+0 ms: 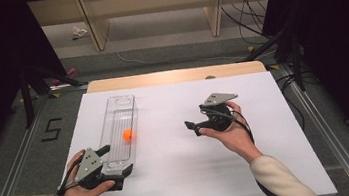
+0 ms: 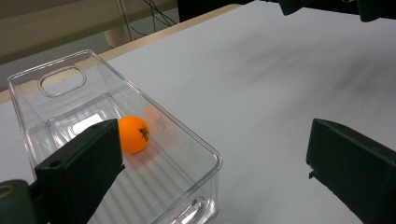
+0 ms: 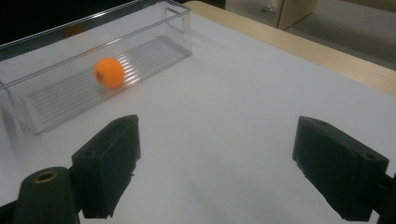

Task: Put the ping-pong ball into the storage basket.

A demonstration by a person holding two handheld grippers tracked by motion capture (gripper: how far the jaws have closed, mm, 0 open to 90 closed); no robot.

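An orange ball [image 1: 128, 135] lies inside a long clear plastic tray [image 1: 113, 110] on the left part of the white table. My left gripper [image 1: 116, 160] is open at the tray's near end, its jaws spread on either side of the near right corner. In the left gripper view the ball [image 2: 133, 134] rests against the tray's right wall [image 2: 205, 154], just past the left jaw. My right gripper [image 1: 194, 127] is held open over the middle of the table, pointing left toward the tray with nothing between its jaws. The right gripper view has the ball [image 3: 108, 72] inside the tray [image 3: 180, 21] at upper left.
The white tabletop [image 1: 197, 176] stretches wide to the right and front of the tray. A wooden strip [image 1: 175, 76] edges its far side. Beyond it are floor cables [image 1: 248, 13], wooden shelf legs and black stand legs. A "5" [image 1: 51, 129] is marked on the floor at left.
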